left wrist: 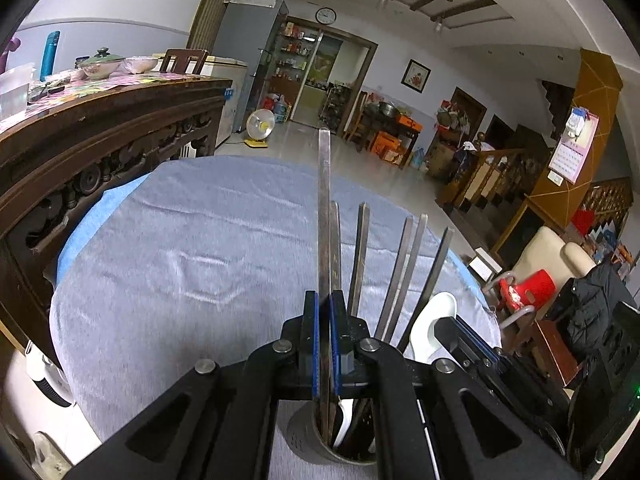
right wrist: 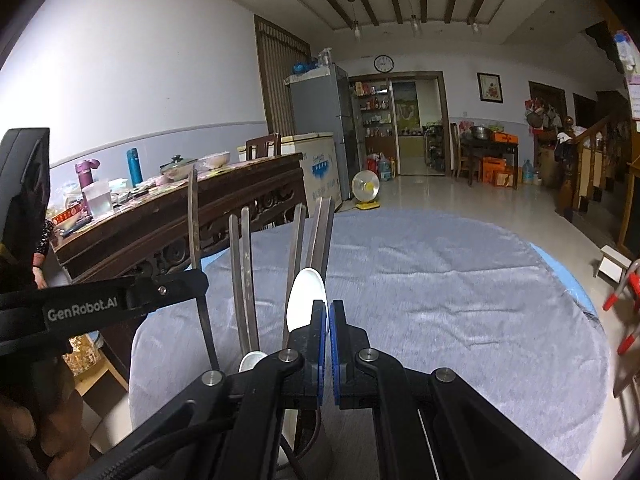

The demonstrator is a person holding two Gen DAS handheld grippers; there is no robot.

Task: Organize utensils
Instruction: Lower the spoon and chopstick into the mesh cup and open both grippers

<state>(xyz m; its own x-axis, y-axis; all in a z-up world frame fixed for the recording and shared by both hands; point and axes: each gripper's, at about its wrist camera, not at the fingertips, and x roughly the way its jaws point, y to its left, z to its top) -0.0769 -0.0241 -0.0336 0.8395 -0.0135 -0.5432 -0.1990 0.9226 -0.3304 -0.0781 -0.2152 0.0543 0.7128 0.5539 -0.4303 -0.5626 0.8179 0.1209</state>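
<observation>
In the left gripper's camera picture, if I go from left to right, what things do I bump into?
Blue bottle → lidded bowl → little round fan → chopstick pinched in the left gripper → white spoon → red stool → wall calendar.

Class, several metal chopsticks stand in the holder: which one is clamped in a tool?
The tallest metal chopstick, rising above the others, pinched by the left tool over the round metal holder.

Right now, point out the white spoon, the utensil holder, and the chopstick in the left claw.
white spoon (right wrist: 306,300), right wrist view, on its bowl.
utensil holder (left wrist: 316,450), left wrist view, on its metal wall.
chopstick (left wrist: 325,200), left wrist view, mid-shaft.
</observation>
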